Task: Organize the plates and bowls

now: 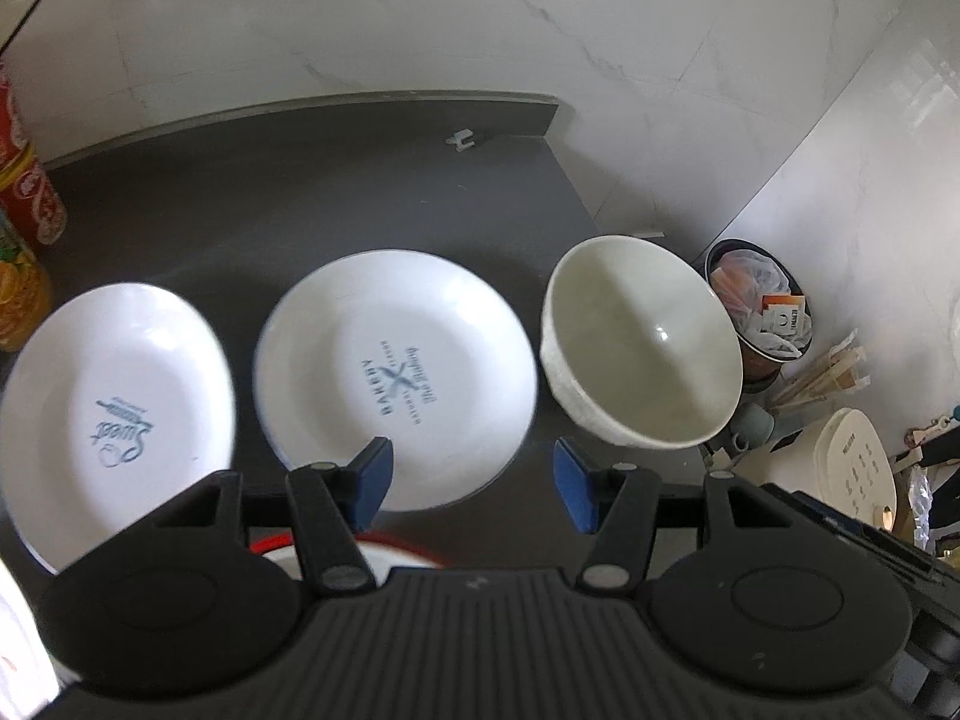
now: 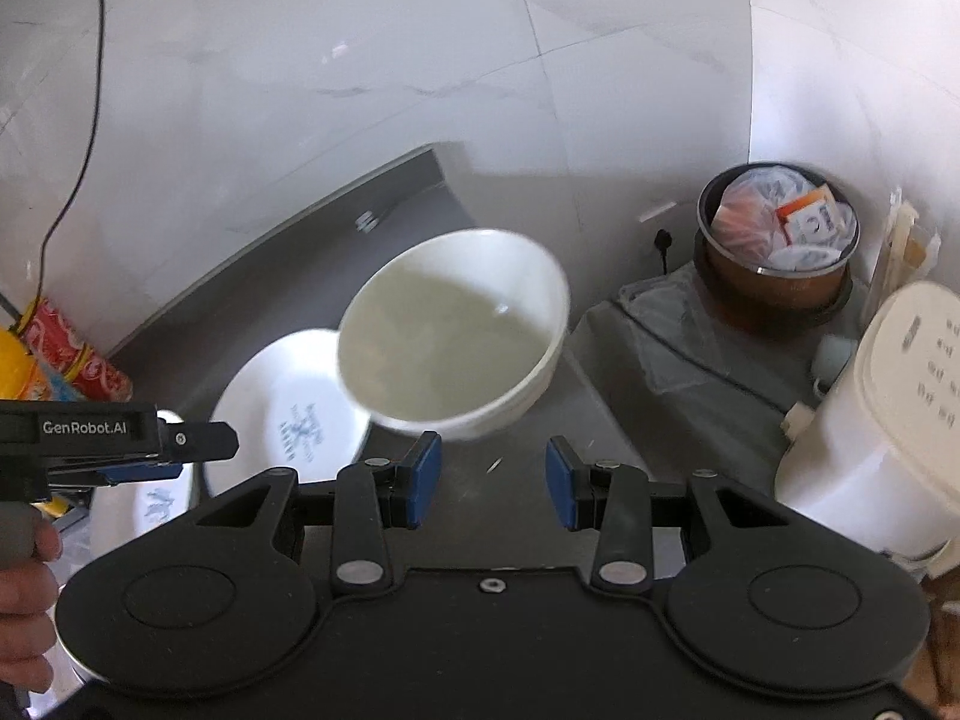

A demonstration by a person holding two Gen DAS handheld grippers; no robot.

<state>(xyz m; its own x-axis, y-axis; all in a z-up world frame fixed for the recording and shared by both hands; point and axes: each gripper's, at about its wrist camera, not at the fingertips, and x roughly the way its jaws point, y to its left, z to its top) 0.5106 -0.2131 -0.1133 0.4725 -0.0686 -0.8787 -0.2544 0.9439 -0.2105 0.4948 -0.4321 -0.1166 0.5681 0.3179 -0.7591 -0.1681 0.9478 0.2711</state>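
Left wrist view: left claw (image 1: pixel 472 483) spread wide, blue pads (image 1: pixel 373 480) apart, nothing between them. It hovers over the dark tabletop (image 1: pixel 252 222). Ahead of the pads lies the BAKERY plate (image 1: pixel 396 378), flat on the tabletop; its near rim sits behind the left pad. To the L, a 2nd plate (image 1: pixel 114 420) w/ blue script print, near but apart from the 1st. To the R, a white bowl (image 1: pixel 642 348), tilted, mouth toward the camera, at the tabletop's R edge; whether it rests on the surface cannot be told. Red-rimmed dish (image 1: pixel 384 546) partly hidden under the claw body. Red can (image 1: pixel 27 180) and orange packet (image 1: pixel 21 294) at far L. Beyond the edge, lower down: a bin (image 1: pixel 762 306) full of wrappers and a cream appliance (image 1: pixel 852 468).

Right wrist view: right claw (image 2: pixel 493 483) also spread, pads (image 2: pixel 423 474) empty. The bowl (image 2: pixel 456 330) is just ahead of it, tilted, blurred, overlapping the BAKERY plate (image 2: pixel 288 420). Left claw (image 2: pixel 198 441) enters from the L edge, seen side-on, w/ a hand (image 2: pixel 24 600) below it. Bin (image 2: pixel 780 240) and appliance (image 2: pixel 882 420) at R; black cable (image 2: pixel 90 120) on the wall.
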